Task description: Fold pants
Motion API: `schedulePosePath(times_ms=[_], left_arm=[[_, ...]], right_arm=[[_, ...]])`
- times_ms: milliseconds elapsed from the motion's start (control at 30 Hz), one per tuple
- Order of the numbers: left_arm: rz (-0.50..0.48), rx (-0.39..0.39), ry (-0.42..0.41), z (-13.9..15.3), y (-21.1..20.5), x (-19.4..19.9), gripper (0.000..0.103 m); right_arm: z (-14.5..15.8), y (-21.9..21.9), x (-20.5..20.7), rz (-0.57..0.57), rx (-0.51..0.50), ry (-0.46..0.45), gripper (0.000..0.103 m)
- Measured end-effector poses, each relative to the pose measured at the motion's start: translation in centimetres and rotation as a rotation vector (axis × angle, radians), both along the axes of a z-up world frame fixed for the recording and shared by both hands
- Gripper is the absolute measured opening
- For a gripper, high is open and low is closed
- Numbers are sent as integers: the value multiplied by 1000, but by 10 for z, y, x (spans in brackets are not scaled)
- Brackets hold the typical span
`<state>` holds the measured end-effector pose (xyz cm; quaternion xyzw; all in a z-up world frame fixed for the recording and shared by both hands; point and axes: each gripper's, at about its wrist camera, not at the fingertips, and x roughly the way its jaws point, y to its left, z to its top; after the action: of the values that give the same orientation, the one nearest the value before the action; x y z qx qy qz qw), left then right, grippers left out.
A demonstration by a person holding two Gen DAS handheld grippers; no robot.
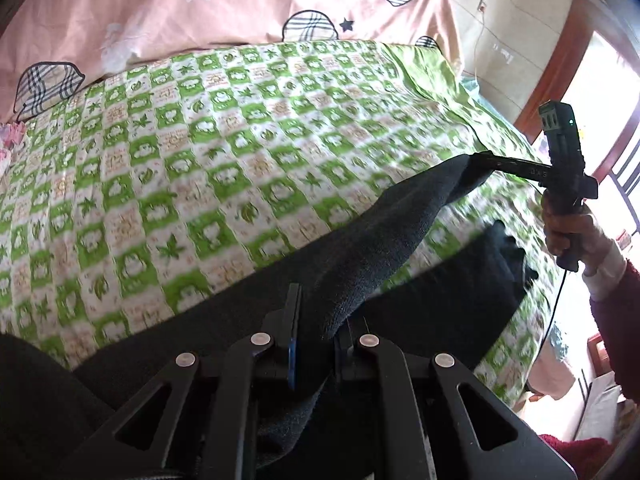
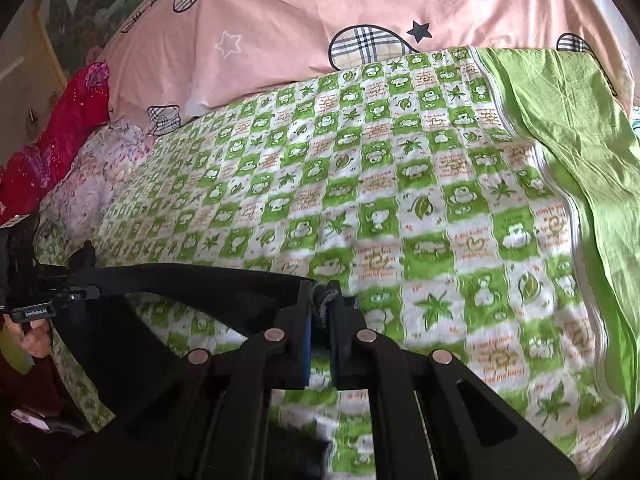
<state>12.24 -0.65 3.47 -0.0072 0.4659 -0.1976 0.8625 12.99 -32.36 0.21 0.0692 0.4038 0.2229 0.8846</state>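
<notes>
Left gripper (image 1: 316, 344): bottom centre of frame, jaws clamped on a fold of the black pants (image 1: 384, 232).
Right gripper (image 2: 320, 320): bottom centre of its view, jaws pinched on the other end of the cloth.
Pants: stretched between both, raised above the green checked bedspread (image 1: 180, 152).
Pink quilt (image 2: 320, 4): upper frame.
Risk: uneven pull may slip the fabric free, giving a crooked fold.

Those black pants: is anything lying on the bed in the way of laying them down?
Nothing visible. Both the left gripper and right gripper already pinch the black pants, stretched above the green checked blanket, which looks bare ahead.
</notes>
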Motion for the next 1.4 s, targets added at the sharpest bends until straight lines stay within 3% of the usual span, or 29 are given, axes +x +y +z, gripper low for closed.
schedulePosePath(times_ms=[333, 800, 1067, 1200, 1400], left_arm=[[-24, 12, -35, -6, -7, -48, 11], [-69, 23, 23, -41, -14, -76, 14], [-64, 13, 0, -37, -13, -91, 34], [-50, -13, 2, -33, -6, -103, 46], [0, -33, 16, -27, 10, -120, 53]], right_arm=[[6, -7, -72, 10, -30, -61, 7], [-34, -17, -107, -13, -7, 46, 9], [-33, -18, -122, -27, -14, 61, 20], [-17, -18, -135, -52, -59, 23, 39], [4, -10, -150, -52, -23, -43, 40]])
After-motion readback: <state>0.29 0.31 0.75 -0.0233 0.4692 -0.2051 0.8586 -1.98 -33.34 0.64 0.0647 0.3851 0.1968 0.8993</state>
